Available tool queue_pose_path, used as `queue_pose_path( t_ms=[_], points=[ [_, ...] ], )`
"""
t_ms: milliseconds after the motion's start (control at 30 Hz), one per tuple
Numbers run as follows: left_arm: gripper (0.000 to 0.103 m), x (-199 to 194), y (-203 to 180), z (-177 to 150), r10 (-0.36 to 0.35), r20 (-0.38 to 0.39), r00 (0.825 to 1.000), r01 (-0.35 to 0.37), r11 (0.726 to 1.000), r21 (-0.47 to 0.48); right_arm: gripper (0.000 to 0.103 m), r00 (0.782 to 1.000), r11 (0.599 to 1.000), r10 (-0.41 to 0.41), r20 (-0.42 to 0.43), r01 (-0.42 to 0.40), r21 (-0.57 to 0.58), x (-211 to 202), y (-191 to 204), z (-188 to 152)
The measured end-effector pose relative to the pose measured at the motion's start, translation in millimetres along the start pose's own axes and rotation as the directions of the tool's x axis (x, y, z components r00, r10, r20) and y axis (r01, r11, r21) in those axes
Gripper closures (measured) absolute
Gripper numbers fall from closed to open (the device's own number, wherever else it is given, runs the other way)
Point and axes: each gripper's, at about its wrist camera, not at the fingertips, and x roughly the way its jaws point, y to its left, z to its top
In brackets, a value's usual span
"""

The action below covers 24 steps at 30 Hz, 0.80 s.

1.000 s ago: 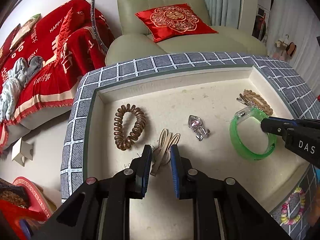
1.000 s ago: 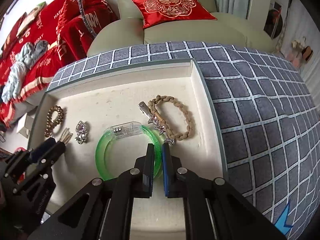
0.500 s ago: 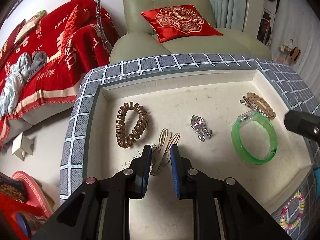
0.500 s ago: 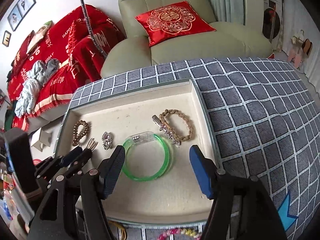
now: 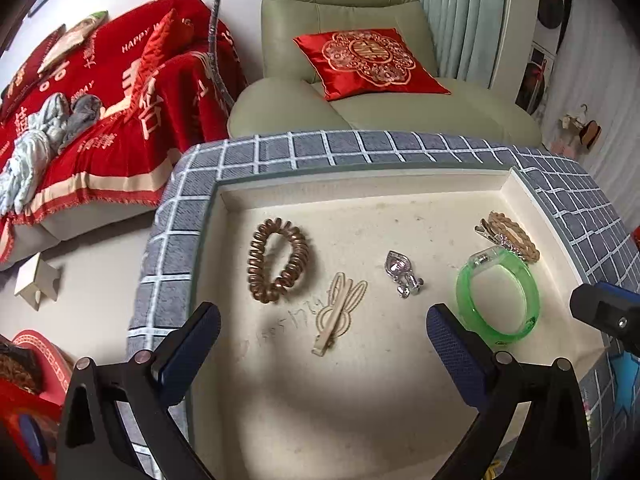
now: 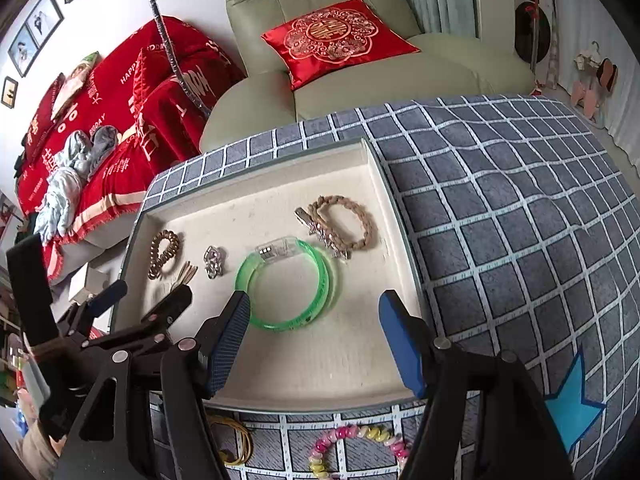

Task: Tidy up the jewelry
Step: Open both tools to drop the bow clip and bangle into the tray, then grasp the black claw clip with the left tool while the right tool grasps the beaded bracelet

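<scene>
- The left claw (image 5: 323,350) has just been opening and now stands spread wide, gripping nothing; the beige bow hair clip (image 5: 339,312) lies flat on the tray floor between its blue pads, touched by neither.
- The right claw (image 6: 314,338) has also just been opening and is released, hovering at the near edge of the tray (image 6: 256,192); the green bangle (image 6: 289,285) lies on the tray floor just beyond its fingertips, free of the pads.
- Outward from the left claw, a brown coil hair tie (image 5: 279,259) sits left of the bow clip, and a small silver charm (image 5: 403,272) sits to its right, apart from both.
- At the far right of the tray, a braided tan bracelet (image 6: 352,222) lies with a silver clip (image 6: 320,229) across it, close to the bangle's clear clasp.
- The tray is cream inside and rests on a worktop (image 6: 500,216) covered in grey checked cloth.
- On the cloth nearer than the tray lie a pastel bead bracelet (image 6: 356,446) and a yellow band (image 6: 236,440).
- Beyond the worktop stand a pale green armchair (image 6: 360,80) with a red cushion (image 6: 336,38), and a sofa under a red throw (image 5: 120,100) to the left.
</scene>
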Motion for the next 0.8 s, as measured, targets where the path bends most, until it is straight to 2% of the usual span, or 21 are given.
queue_pose_path(
  t_ms=[67, 100, 233, 267, 300, 467, 800],
  points=[
    [0.0, -9, 2, -1, 0.009, 0.03, 1.0, -0.009, 1.0, 0.002, 0.031, 1.0, 1.0, 0.011, -0.001, -0.011, 0.005, -2, 0, -2],
    [0.0, -13, 3, -2, 0.009, 0.04, 0.999, -0.01, 1.0, 0.007, 0.023, 1.0, 1.0, 0.017, 0.002, -0.017, 0.007, -4, -1, -3],
    [0.0, -32, 9, -6, 0.005, 0.06, 0.998, -0.006, 1.0, 0.015, 0.01, 0.996, 0.998, 0.066, 0.052, -0.067, 0.02, -18, -3, -8],
    [0.0, -35, 11, -7, -0.012, 0.053, 0.999, 0.011, 1.0, 0.018, 0.001, 0.994, 0.996, 0.079, 0.071, -0.081, 0.025, -24, -3, -10],
    [0.0, -40, 12, -10, -0.038, 0.045, 0.998, 0.037, 0.999, 0.026, 0.0, 0.992, 0.996, 0.084, 0.09, -0.086, 0.027, -29, -3, -11],
    [0.0, -65, 15, -27, -0.02, 0.074, 0.997, 0.017, 0.999, 0.041, 0.0, 0.986, 0.995, 0.101, 0.136, -0.104, 0.013, -54, -3, -19],
    [0.0, -86, 18, -69, -0.077, -0.003, 0.997, 0.077, 0.997, -0.007, 0.0, 0.994, 0.995, 0.09, 0.062, -0.092, 0.024, -77, -20, -47]
  ],
)
